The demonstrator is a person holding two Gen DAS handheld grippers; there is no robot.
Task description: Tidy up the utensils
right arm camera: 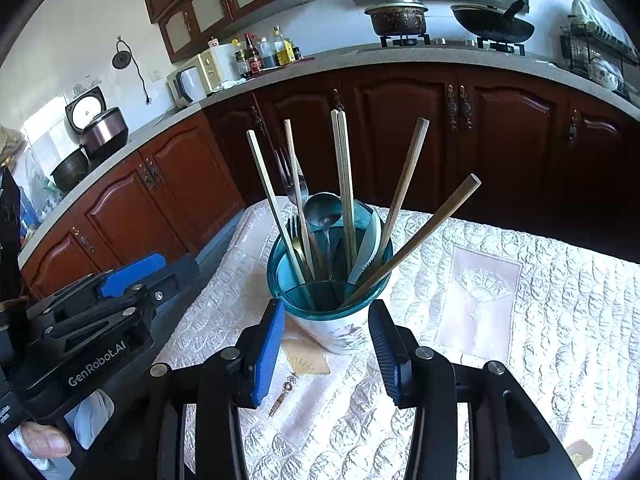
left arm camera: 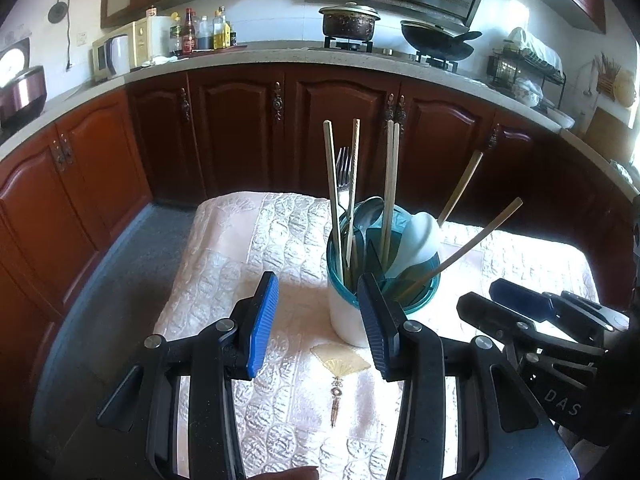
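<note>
A utensil holder [left arm camera: 344,320] with a white body and a teal rim stands on the quilted tablecloth [left arm camera: 240,260]. In it are several pale chopsticks [left arm camera: 334,192], a metal fork [left arm camera: 343,168], a white spoon [left arm camera: 416,240] and two brown wooden sticks [left arm camera: 480,232]. My left gripper [left arm camera: 320,320] is open just short of the holder, slightly left of it, with nothing held. In the right wrist view the holder [right arm camera: 340,332] stands straight ahead of my right gripper [right arm camera: 328,348]. That gripper is open, its pads apart from the cup. A metal spoon [right arm camera: 322,210] shows among the chopsticks [right arm camera: 346,184].
Dark red cabinets [left arm camera: 240,128] and a stone counter [left arm camera: 280,56] curve behind the table, carrying a microwave [left arm camera: 120,50], bottles [left arm camera: 200,32], a pot [left arm camera: 348,22] and a wok [left arm camera: 436,42]. A dish rack [left arm camera: 528,64] stands far right. A thumb [right arm camera: 44,440] holds the left gripper's handle.
</note>
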